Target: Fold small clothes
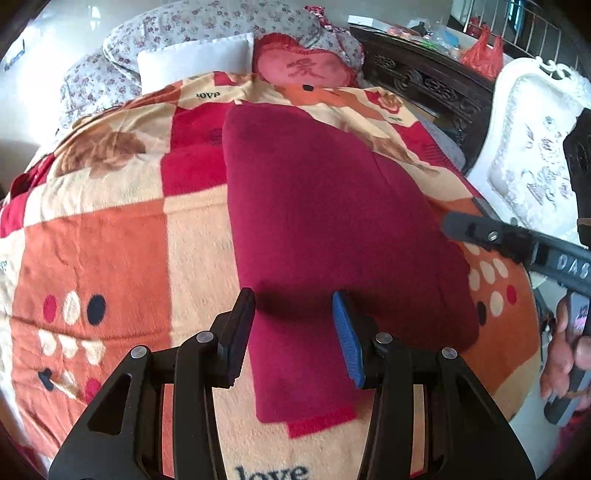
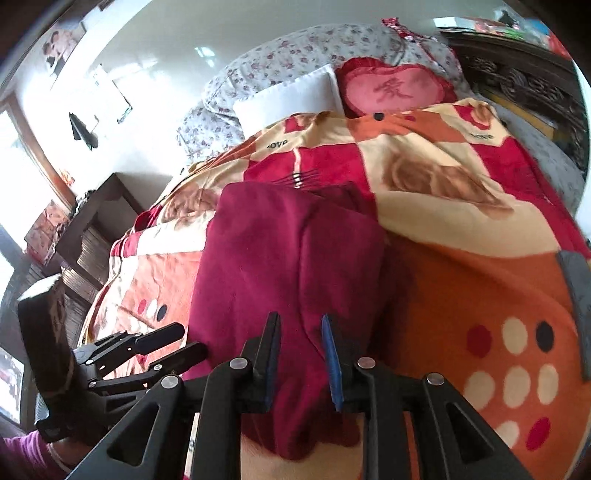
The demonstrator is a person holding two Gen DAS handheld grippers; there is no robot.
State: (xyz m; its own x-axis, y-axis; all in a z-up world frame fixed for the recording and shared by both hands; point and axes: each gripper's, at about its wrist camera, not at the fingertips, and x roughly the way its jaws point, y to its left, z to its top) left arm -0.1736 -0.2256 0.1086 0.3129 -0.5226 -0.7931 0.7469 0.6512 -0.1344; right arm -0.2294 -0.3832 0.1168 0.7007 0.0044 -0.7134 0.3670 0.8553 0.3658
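Note:
A dark red fleece garment [image 1: 325, 206] lies flat on the patterned blanket, folded lengthwise with a sleeve laid over it. My left gripper [image 1: 293, 299] is open and hovers over the garment's near end. In the right wrist view the same garment [image 2: 280, 258] lies ahead. My right gripper [image 2: 299, 325] is open, its fingers apart just above the cloth near its right edge. The left gripper [image 2: 177, 343] shows at the lower left of that view, open beside the garment. The right gripper's finger [image 1: 476, 229] enters the left wrist view from the right.
The orange, red and cream blanket [image 1: 110, 240] covers the bed. A white pillow [image 1: 199, 59], a red heart cushion [image 1: 306, 68] and a floral quilt [image 1: 177, 26] lie at the far end. A dark carved headboard [image 1: 424, 81] and a white chair [image 1: 532, 140] stand at the right.

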